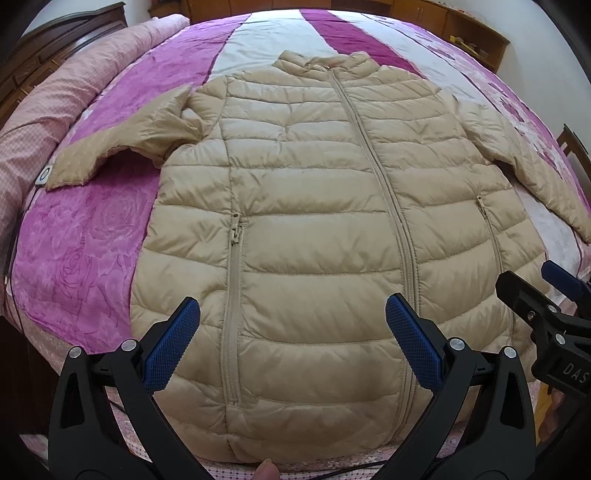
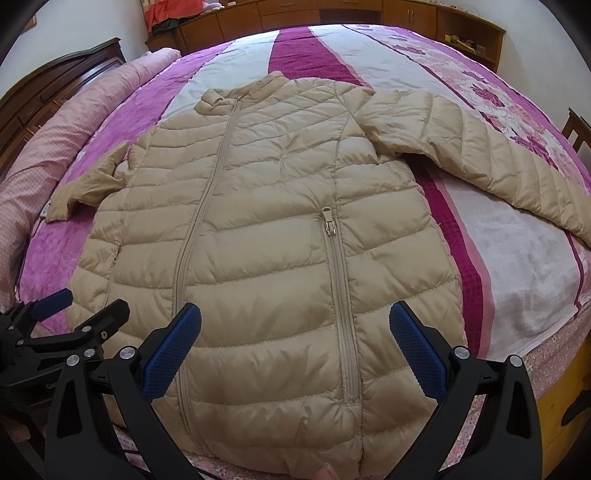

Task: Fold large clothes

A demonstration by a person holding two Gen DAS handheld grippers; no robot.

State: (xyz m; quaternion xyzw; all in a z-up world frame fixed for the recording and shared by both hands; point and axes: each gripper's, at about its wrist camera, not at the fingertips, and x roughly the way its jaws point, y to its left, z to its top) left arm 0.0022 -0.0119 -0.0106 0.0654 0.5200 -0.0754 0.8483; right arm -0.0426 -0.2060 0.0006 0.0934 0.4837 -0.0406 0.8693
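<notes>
A beige quilted puffer jacket (image 1: 317, 206) (image 2: 258, 229) lies flat and zipped, front up, on the bed, collar at the far end and hem nearest me. Its sleeves spread out to each side: one sleeve (image 1: 122, 144) to the left, the other sleeve (image 2: 480, 155) to the right. My left gripper (image 1: 291, 321) hovers open above the hem with nothing between its blue pads. My right gripper (image 2: 295, 325) is likewise open over the hem, to the right of the left one, and shows at the edge of the left wrist view (image 1: 532, 288). The left gripper (image 2: 81, 306) appears in the right wrist view.
The bed carries a pink, purple and white floral cover (image 1: 88, 240) (image 2: 524, 266). A rolled pink quilt (image 1: 48, 110) runs along the left side by a dark wooden headboard (image 1: 55, 40). Wooden cabinets (image 2: 369, 14) line the far wall. A fingertip (image 1: 267, 469) shows at the bottom edge.
</notes>
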